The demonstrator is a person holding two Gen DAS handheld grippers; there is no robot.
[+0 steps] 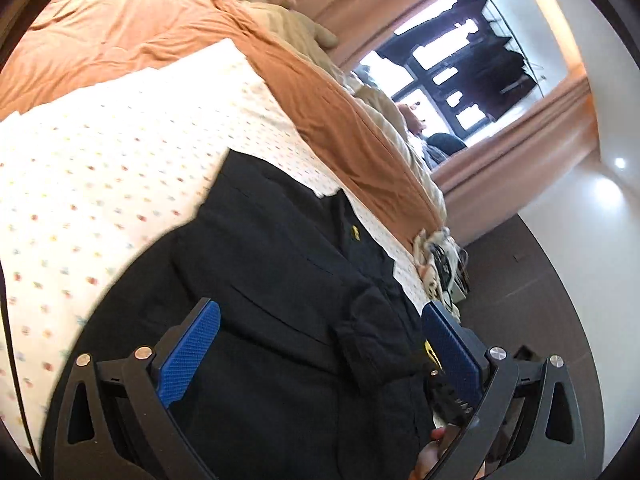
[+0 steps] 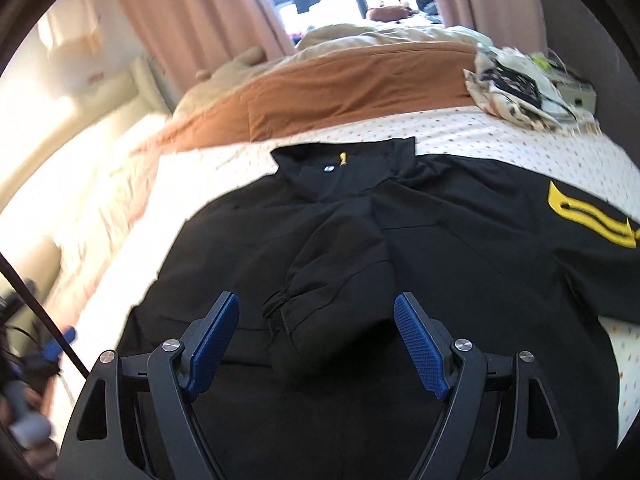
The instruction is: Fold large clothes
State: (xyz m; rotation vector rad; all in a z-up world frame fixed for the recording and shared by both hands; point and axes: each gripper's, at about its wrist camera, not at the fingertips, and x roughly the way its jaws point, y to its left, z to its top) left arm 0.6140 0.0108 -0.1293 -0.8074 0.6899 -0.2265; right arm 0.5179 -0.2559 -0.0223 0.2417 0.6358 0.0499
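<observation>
Black jacket (image 2: 400, 248) lies spread on the dotted bedsheet (image 2: 500, 136), one sleeve cuff (image 2: 320, 300) folded across its front. Left gripper (image 1: 320, 344) and right gripper (image 2: 316, 340) both hover over it, jaws wide, holding nothing.

Bed: dotted white sheet (image 2: 500, 136) ahead of the fingers, rust blanket (image 2: 340, 88) beyond it.
Window: bright panes (image 2: 320, 4) farthest ahead, pink curtains (image 2: 200, 12) on both sides.
Floor: dark (image 1: 532, 300), right of the fingers.

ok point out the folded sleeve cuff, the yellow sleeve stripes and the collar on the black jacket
folded sleeve cuff (image 2: 280, 312): right wrist view, on the gathered end.
yellow sleeve stripes (image 2: 580, 216): right wrist view, on the middle band.
collar (image 2: 344, 160): right wrist view, on the standing back panel.
</observation>
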